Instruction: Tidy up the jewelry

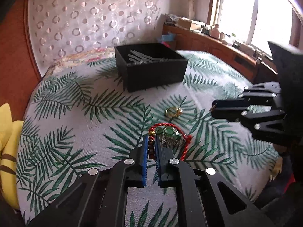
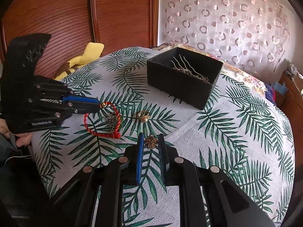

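Note:
A red cord bracelet (image 1: 186,147) with dark, gold and green beads lies on the leaf-print bedcover (image 1: 75,113). My left gripper (image 1: 151,139) is shut on its dark beaded stretch. In the right wrist view the same left gripper (image 2: 98,105) pinches the bracelet (image 2: 98,132) at the loop's far left. A silvery piece (image 2: 111,120) lies inside the loop. My right gripper (image 2: 151,139) is shut on a brown clover-shaped charm (image 2: 151,141) at its fingertips. A gold ring (image 2: 144,115) lies between the bracelet and the black box (image 2: 180,87), which holds metal hairpins.
A yellow plush toy (image 2: 89,53) lies at the bed's far left by a wooden panel. A patterned curtain hangs behind the box. In the left wrist view a cluttered wooden ledge (image 1: 217,43) runs under the window. A person's hand (image 2: 22,140) holds the left tool.

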The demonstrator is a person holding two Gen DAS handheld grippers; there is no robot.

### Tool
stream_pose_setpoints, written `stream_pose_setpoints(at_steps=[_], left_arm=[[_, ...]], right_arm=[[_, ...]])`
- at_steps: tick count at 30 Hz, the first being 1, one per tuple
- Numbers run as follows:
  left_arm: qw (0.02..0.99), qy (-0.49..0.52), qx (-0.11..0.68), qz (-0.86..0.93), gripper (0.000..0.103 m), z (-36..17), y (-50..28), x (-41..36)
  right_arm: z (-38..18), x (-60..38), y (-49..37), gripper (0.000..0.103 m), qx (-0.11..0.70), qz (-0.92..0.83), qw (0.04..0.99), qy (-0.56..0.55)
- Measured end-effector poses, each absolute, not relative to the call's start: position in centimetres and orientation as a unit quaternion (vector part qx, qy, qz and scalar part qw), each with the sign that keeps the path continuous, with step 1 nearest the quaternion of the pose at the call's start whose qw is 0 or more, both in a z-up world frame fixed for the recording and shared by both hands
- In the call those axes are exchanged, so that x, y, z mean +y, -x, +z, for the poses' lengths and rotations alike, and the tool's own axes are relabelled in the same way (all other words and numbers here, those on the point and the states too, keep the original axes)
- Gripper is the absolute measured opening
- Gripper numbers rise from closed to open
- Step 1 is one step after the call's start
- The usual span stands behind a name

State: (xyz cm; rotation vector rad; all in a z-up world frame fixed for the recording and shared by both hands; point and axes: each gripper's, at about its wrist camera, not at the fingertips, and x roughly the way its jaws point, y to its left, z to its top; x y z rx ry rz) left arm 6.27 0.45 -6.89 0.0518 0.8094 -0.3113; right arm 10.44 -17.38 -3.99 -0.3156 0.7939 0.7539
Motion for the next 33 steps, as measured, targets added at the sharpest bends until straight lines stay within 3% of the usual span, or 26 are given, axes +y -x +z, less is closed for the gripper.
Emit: stream_pose_setpoints(at_steps=[14,33], left_arm=[[0.927,-0.010,0.342,-0.157,0.006,-2.8,-6.2,0.4],[0.936,0.000,0.316,-0.158,0.006,-0.3,-13.2,0.1]], right_arm=[[-2.2,-17.9,-10.6,0.017,0.356,0.354,0.854,0.135],[0.6,-18.1,-15.8,0.017,0.327,0.346,0.871,0.122]])
